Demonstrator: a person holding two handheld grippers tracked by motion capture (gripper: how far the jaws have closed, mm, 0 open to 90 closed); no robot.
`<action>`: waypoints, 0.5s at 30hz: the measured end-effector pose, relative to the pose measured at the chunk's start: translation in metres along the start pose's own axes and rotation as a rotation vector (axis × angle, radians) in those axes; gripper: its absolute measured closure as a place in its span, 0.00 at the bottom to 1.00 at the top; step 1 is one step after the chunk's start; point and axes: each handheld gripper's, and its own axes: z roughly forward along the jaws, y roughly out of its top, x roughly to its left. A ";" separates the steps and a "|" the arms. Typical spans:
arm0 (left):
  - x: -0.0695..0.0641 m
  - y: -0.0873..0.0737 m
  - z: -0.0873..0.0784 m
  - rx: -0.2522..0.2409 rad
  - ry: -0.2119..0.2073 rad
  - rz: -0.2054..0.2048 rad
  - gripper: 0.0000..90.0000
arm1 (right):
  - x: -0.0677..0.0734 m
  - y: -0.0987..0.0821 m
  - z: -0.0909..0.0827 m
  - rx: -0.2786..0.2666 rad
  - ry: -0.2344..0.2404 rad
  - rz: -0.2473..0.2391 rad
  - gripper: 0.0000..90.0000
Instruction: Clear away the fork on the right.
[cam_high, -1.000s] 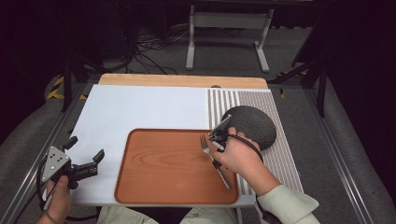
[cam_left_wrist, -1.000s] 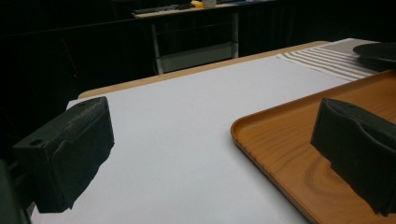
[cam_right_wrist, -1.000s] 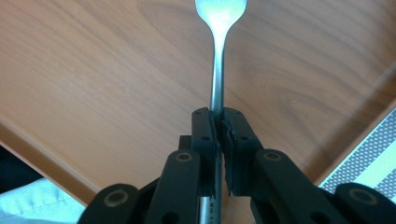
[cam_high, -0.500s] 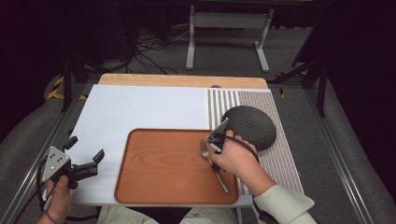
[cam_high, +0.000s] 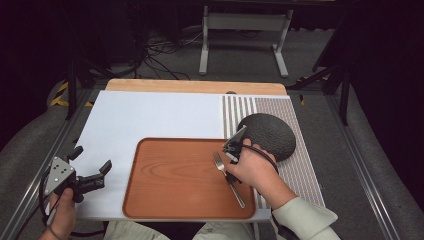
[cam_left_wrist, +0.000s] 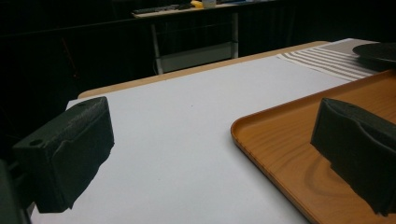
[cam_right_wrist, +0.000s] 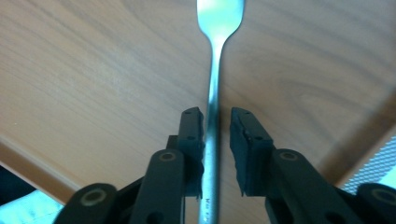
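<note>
I am loosening right claw (cam_right_wrist: 215, 140), jaws just opening around fork (cam_right_wrist: 215, 93) lying on tray (cam_high: 170, 175). Left claw (cam_left_wrist: 210, 154) released, idle. Risk: pad catching handle, dragging fork.

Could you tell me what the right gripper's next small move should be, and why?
Probably a short lift straight up and away. The fork lies flat on the wooden tray, and the right gripper's jaws have just been opening, with a gap beside the handle between them, so the fork looks released. The left gripper waits open.
</note>
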 end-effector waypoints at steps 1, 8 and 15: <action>0.000 0.000 0.000 0.000 0.000 0.000 0.00 | 0.000 0.000 -0.001 -0.007 -0.002 -0.003 0.78; 0.000 0.000 0.000 -0.003 0.000 -0.006 0.00 | -0.001 -0.002 -0.008 -0.075 -0.002 -0.032 0.64; 0.000 0.000 0.000 -0.005 0.000 -0.006 0.00 | -0.001 -0.002 -0.011 -0.204 -0.007 -0.154 0.31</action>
